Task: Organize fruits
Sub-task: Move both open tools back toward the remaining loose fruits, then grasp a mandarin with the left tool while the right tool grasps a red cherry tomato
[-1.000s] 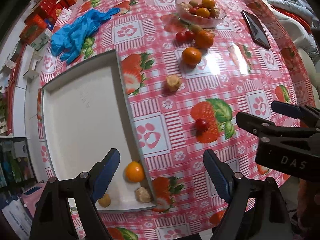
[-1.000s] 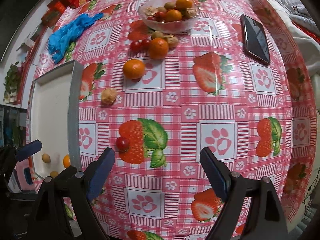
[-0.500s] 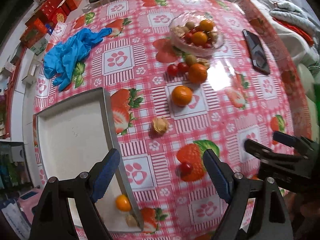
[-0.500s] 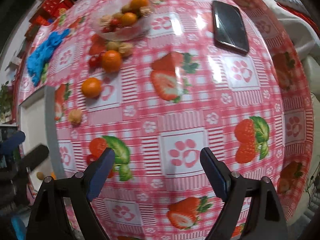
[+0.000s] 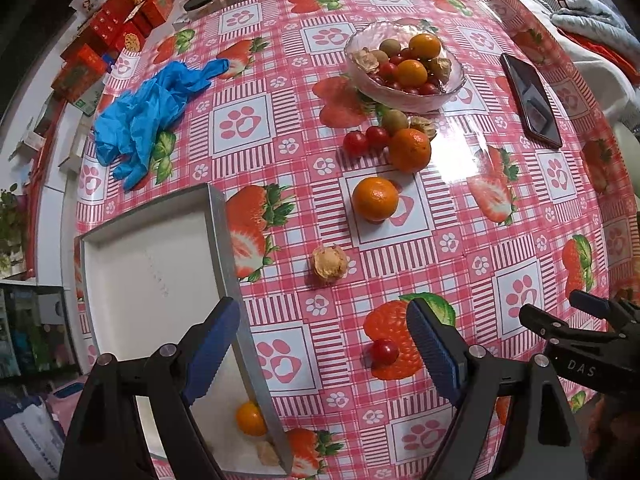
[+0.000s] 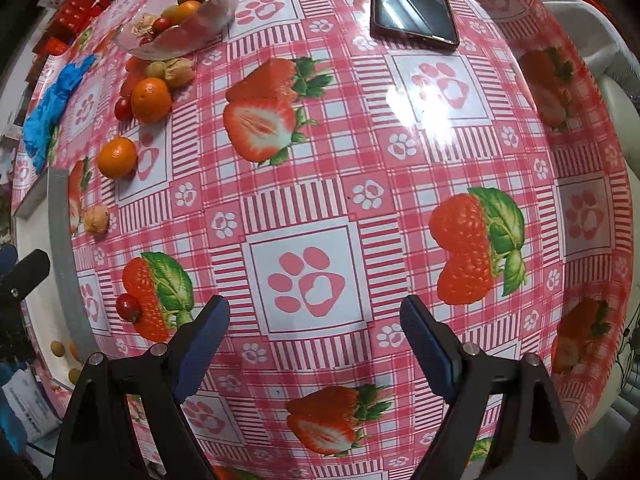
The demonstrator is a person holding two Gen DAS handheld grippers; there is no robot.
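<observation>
My left gripper (image 5: 324, 344) is open and empty, above the right rim of the white tray (image 5: 152, 256). The tray holds a small orange (image 5: 250, 418) and a husked berry (image 5: 267, 454). On the cloth lie a cherry tomato (image 5: 385, 351), a husked berry (image 5: 329, 262), two oranges (image 5: 375, 199) (image 5: 410, 149) and two tomatoes (image 5: 366, 140). A glass bowl (image 5: 404, 66) of mixed fruit stands at the back. My right gripper (image 6: 316, 340) is open and empty over bare cloth; the tomato (image 6: 128, 307) lies to its left.
A black phone (image 5: 530, 100) lies at the right of the table, and shows in the right wrist view (image 6: 412, 0). Blue gloves (image 5: 148, 112) lie at the back left. Red boxes (image 5: 116, 28) crowd the far left corner. The table's edge curves close on the right.
Both grippers have pulled back and up from the table, so more of it shows. The right gripper has swung right, away from the tray. The fruit has not moved.
</observation>
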